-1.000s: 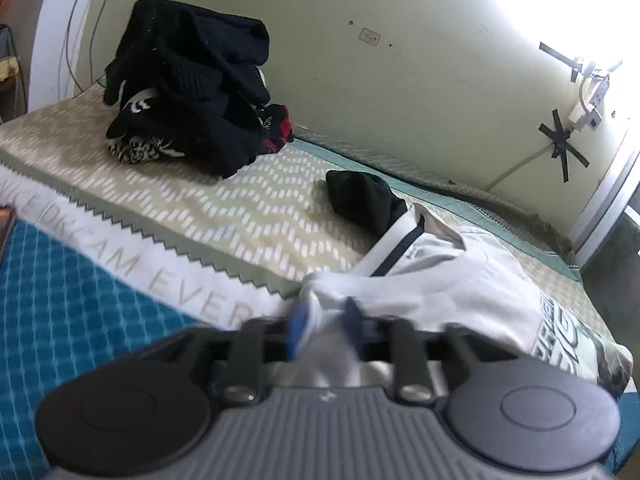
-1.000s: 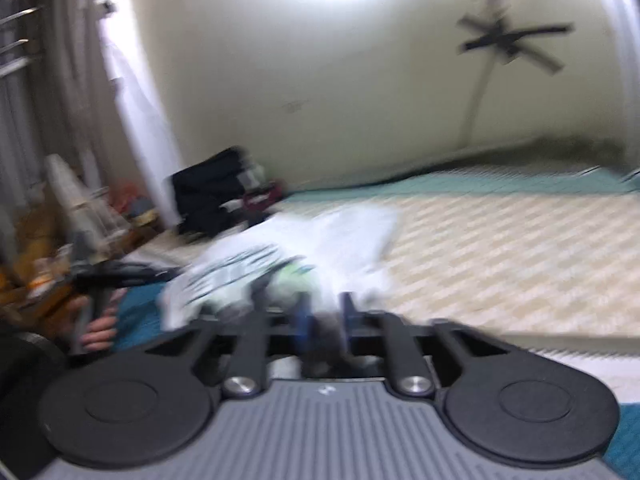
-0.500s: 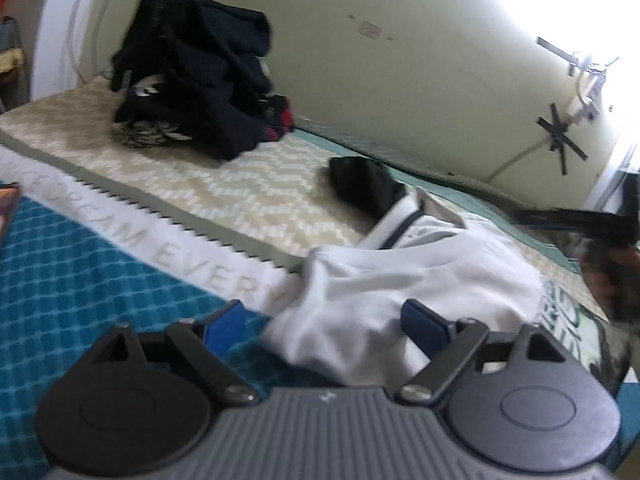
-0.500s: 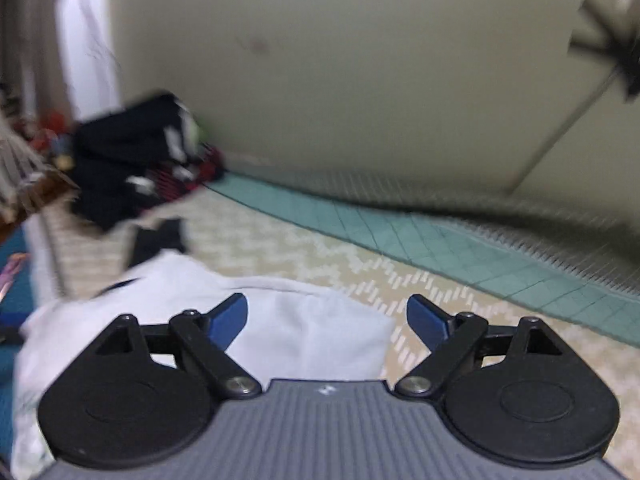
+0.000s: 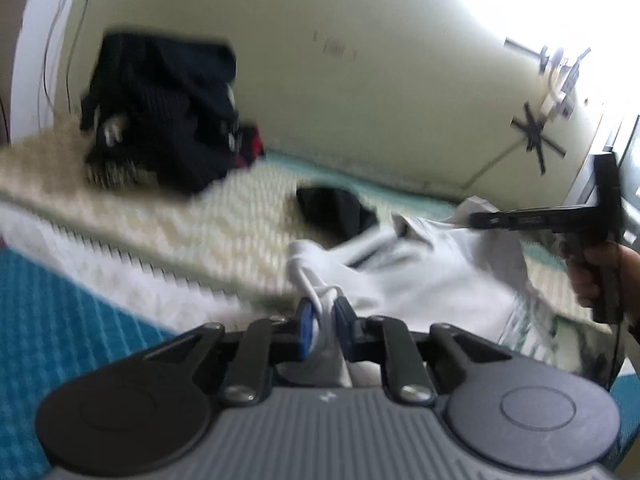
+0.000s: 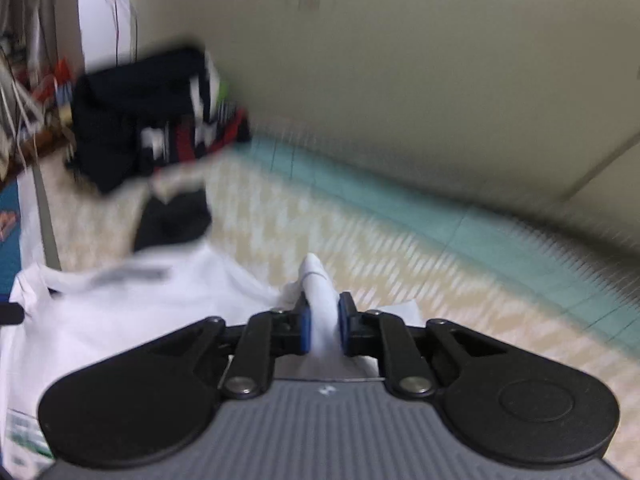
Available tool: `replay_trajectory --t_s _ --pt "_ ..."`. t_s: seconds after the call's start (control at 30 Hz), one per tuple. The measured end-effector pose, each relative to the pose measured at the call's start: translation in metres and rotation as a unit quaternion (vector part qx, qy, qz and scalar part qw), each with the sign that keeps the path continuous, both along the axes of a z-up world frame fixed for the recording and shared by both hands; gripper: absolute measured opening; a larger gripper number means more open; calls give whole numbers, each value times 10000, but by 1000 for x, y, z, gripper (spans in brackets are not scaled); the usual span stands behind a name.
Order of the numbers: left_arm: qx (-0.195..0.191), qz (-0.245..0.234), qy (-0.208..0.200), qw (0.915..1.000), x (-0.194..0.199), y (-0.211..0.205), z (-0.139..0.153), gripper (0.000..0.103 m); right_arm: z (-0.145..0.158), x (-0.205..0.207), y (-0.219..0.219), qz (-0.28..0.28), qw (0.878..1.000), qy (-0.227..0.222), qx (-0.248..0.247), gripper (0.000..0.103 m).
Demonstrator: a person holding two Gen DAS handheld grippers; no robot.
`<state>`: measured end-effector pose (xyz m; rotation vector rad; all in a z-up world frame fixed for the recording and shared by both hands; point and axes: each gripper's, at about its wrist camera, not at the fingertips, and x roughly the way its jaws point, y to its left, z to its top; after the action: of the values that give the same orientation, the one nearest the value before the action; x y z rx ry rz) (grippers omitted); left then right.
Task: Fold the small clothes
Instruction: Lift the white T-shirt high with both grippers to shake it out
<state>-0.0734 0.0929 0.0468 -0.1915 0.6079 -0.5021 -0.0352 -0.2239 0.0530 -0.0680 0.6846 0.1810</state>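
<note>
Mid-fold: left gripper (image 5: 323, 326) and right gripper (image 6: 323, 326) each clenched on the white shirt (image 5: 432, 276) lying on the bed (image 5: 224, 236), next probably carrying both edges across evenly.

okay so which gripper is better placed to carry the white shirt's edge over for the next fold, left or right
Neither clearly: both already pinch the white shirt. The left gripper and the right gripper each have cloth bunched between shut fingers. Probably they should move together.
</note>
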Motion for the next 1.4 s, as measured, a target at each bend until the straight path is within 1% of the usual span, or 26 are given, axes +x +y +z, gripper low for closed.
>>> replay_trajectory --t_s 0.1,0.2,0.23,0.27,0.3,0.33,0.4,0.47,0.53,0.57,0.6,0.67,0.7,0.73,0.8,0.83,0.9,0.97,1.03,1.1,1.17,1.23,1.3,1.33,1.37,1.4 --pt "19 -10 -589 9983 -8 2 39 10 58 -38 -9 -192 9956 -914 33 4" --pt "6 60 -1398 9902 -22 2 90 7 123 -85 -12 -292 9814 -1898 28 4" --pt "12 126 -1718 9850 -28 2 111 7 144 -103 -13 -331 9739 -2243 52 4" --pt "2 211 -2013 9793 -36 2 130 3 163 -119 -13 -373 9664 -2542 66 4" --pt "10 385 -2341 9714 -45 3 149 3 185 -139 -13 -424 9562 -2895 70 4" --pt "-24 407 -2633 9638 -53 5 173 3 203 -156 -12 -485 9467 -3184 50 4" --pt "-218 355 -2928 9553 -68 9 207 3 236 -192 -11 -597 9245 -3764 41 4" --pt "-156 488 -3407 9388 -88 4 238 3 265 -226 -8 -693 9033 -4235 37 4" --pt "-140 544 -3777 9242 -107 -2 259 3 287 -255 -4 -737 8855 -4587 5 4" --pt "-169 476 -3872 9206 -113 -4 264 3 297 -268 0 -773 8768 -4745 -86 4" --pt "-205 356 -3911 9194 -117 -6 267 3 303 -277 3 -800 8690 -4879 -177 4" --pt "-252 90 -3862 9220 -123 -16 261 3 311 -297 6 -842 8557 -5093 -377 4" --pt "-217 -24 -3809 9244 -123 -21 252 3 312 -304 5 -875 8533 -5123 -426 4" --pt "-159 -182 -3711 9283 -120 -32 236 3 310 -309 3 -923 8540 -5101 -451 4" --pt "-68 -528 -3425 9380 -117 -46 206 7 291 -308 -6 -1062 8615 -4935 -539 4" --pt "-33 -694 -3246 9433 -112 -52 188 7 273 -301 -12 -1131 8679 -4803 -571 4" --pt "117 -1031 -2846 9530 -100 -62 152 8 236 -285 -34 -1346 8856 -4408 -578 4" --pt "439 -1334 -2351 9618 -84 -74 113 9 194 -276 -53 -1670 9029 -3930 -494 4" --pt "792 -1484 -1872 9678 -64 -80 79 13 151 -272 -70 -2039 9099 -3573 -534 4" --pt "1027 -1514 -1567 9706 -47 -80 59 20 116 -276 -80 -2312 9113 -3366 -521 4" --pt "1144 -1567 -1319 9721 -28 -77 51 39 90 -280 -89 -2547 9095 -3255 -441 4" --pt "1052 -1741 -1150 9723 -19 -78 51 46 74 -285 -97 -2799 9031 -3232 -409 4" --pt "910 -2017 -1137 9686 -19 -86 57 55 65 -292 -105 -2998 8978 -3217 -238 4" --pt "828 -2243 -1144 9642 -21 -92 58 69 60 -291 -112 -3093 8954 -3199 -140 4" --pt "771 -2440 -1159 9597 -24 -97 59 88 59 -294 -116 -3175 8926 -3200 -83 4" --pt "732 -2648 -1203 9540 -23 -104 58 95 60 -293 -120 -3240 8902 -3203 -39 4"
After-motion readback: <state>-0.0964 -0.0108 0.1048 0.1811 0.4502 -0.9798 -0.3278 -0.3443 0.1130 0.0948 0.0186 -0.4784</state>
